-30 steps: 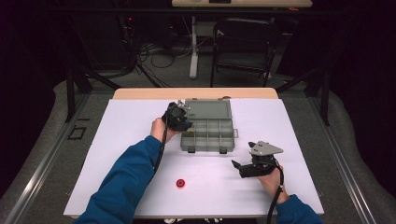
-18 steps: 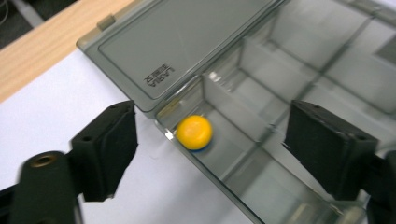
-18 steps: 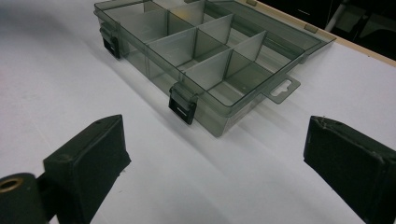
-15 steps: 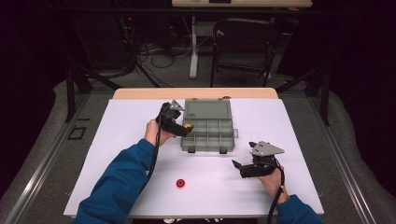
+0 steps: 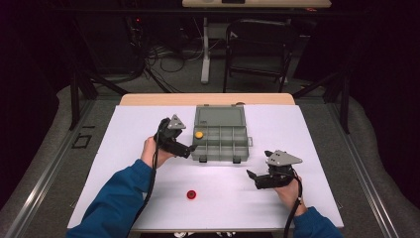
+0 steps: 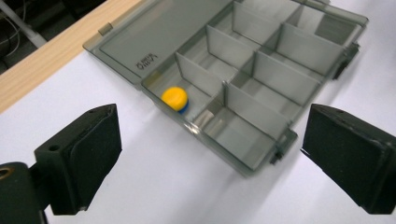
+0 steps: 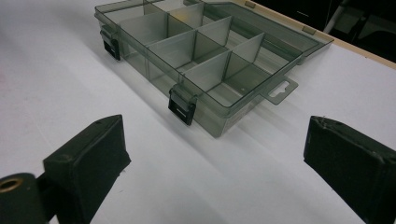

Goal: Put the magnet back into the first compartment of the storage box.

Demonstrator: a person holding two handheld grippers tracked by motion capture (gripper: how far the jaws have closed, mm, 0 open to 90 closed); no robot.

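A grey clear compartment box (image 5: 228, 144) lies open on the white table, its lid (image 5: 219, 117) flat at the back. A yellow cap (image 5: 198, 134) rests in the box's rear left compartment; in the left gripper view the yellow cap (image 6: 175, 98) sits in the corner compartment of the box (image 6: 261, 79). My left gripper (image 5: 189, 148) hovers just left of the box. Its jaws have just been opening and stand open with nothing between them (image 6: 212, 123). A red cap (image 5: 191, 194) lies on the table nearer the person. My right gripper (image 5: 253, 177) rests open in front of the box's right corner (image 7: 215, 135), facing the latched front of the box (image 7: 201, 51).
The white table sheet (image 5: 124, 148) ends in a wooden strip (image 5: 208, 99) behind the box. Beyond the table stand a dark chair (image 5: 257, 44) and floor cables (image 5: 168, 59). Both forearms in blue sleeves come in from the bottom edge.
The left gripper was over the box's left side, then opened and drew back to the left. The yellow cap now lies in the compartment. The right gripper has not moved.
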